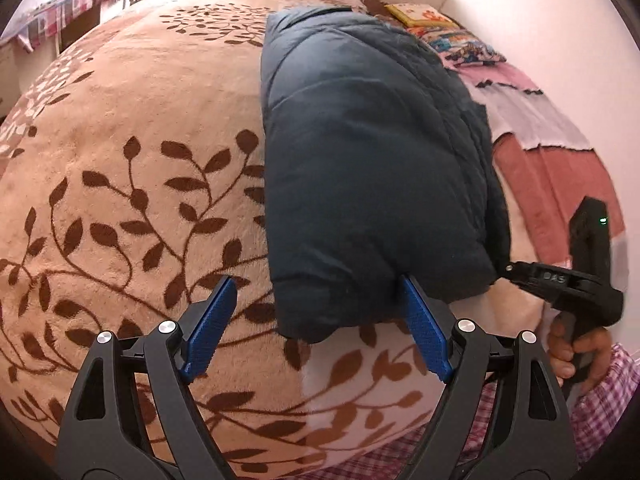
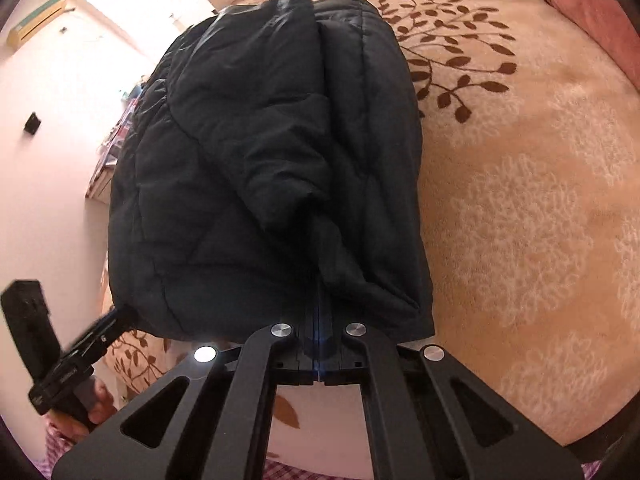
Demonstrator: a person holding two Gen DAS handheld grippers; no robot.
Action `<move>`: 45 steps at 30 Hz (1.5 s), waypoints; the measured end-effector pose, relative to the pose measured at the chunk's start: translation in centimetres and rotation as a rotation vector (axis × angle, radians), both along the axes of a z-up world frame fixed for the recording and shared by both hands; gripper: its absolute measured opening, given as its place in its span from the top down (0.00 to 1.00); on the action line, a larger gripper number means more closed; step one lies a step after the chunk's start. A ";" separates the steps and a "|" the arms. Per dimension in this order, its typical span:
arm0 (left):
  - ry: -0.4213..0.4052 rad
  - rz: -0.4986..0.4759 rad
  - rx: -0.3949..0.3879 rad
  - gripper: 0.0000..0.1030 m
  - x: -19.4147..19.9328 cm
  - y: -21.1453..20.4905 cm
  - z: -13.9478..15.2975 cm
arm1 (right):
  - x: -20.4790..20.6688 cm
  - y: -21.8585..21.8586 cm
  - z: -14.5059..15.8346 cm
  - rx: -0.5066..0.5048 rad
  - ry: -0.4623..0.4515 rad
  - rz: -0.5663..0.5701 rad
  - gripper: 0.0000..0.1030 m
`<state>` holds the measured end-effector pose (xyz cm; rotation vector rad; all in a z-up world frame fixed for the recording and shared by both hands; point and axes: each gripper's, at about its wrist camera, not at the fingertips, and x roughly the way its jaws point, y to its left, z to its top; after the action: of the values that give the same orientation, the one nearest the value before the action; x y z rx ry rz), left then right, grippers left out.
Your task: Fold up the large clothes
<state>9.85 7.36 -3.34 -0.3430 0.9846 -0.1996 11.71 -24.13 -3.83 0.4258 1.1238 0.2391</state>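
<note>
A dark navy padded jacket point(image 1: 368, 152) lies folded into a long bundle on the bed; it also fills the right wrist view point(image 2: 260, 160). My left gripper point(image 1: 316, 300) is open at the jacket's near end, its right blue finger point(image 1: 424, 328) touching the bundle's near edge and its left finger point(image 1: 212, 320) on the blanket side. My right gripper point(image 2: 318, 308) is shut on the jacket's near hem. In the left wrist view the right gripper point(image 1: 508, 270) bites the bundle's near right corner. The left gripper point(image 2: 120, 314) shows at the lower left of the right wrist view.
The bed is covered by a beige blanket with brown leaf print point(image 1: 140, 160). A pink and white striped cloth point(image 1: 532, 120) and colourful cushions point(image 1: 440, 28) lie along the wall. A red pillow point(image 2: 592, 12) sits at the far right.
</note>
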 end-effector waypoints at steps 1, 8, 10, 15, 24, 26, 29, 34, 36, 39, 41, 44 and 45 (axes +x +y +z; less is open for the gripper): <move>-0.014 -0.010 0.007 0.21 -0.2 0.1 0.4 | 0.0 0.0 0.0 0.002 0.008 -0.006 1.00; -0.070 -0.038 0.051 0.21 -1.4 -0.2 3.0 | -0.1 0.8 1.0 -0.010 0.038 -0.038 1.00; -0.090 -0.032 0.056 0.21 -1.9 -0.6 3.7 | 0.3 0.8 1.1 -0.015 0.043 -0.047 1.00; -0.178 -0.028 0.099 0.21 -4.1 -1.4 4.9 | -0.4 1.0 3.3 -0.043 0.008 -0.077 0.99; -0.193 0.030 0.103 0.21 -7.9 -3.9 4.9 | -7.9 4.0 6.9 -0.198 -0.180 0.006 0.98; -0.168 0.061 0.097 0.21 -8.6 -4.4 4.8 | -9.6 4.7 6.5 -0.220 -0.183 0.027 0.98; -0.138 0.084 0.103 0.21 -9.4 -5.2 4.7 | -11.5 5.1 5.7 -0.216 -0.165 0.052 0.98; -0.119 0.112 0.191 0.21 -11.0 -7.0 4.9 | -13.7 5.3 4.2 -0.235 -0.151 0.079 0.98; -0.123 0.123 0.222 0.21 -11.7 -7.7 5.2 | -14.2 5.4 4.1 -0.245 -0.152 0.087 0.98; -0.125 0.128 0.264 0.21 -12.4 -8.4 5.6 | -14.8 5.4 4.4 -0.270 -0.178 0.091 0.98; -0.120 0.131 0.288 0.21 -12.8 -8.8 5.7 | -14.9 5.4 4.5 -0.284 -0.189 0.093 0.98; -0.105 0.143 0.313 0.24 -13.1 -9.1 5.7 | -15.0 5.3 4.4 -0.300 -0.186 0.091 0.98; -0.100 0.144 0.318 0.24 -13.1 -9.2 5.6 | -15.0 5.2 4.3 -0.296 -0.182 0.094 0.98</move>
<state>-3.24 -1.79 2.27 -0.1097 0.8731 0.0707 -3.29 -18.89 0.48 0.0858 0.9818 0.1859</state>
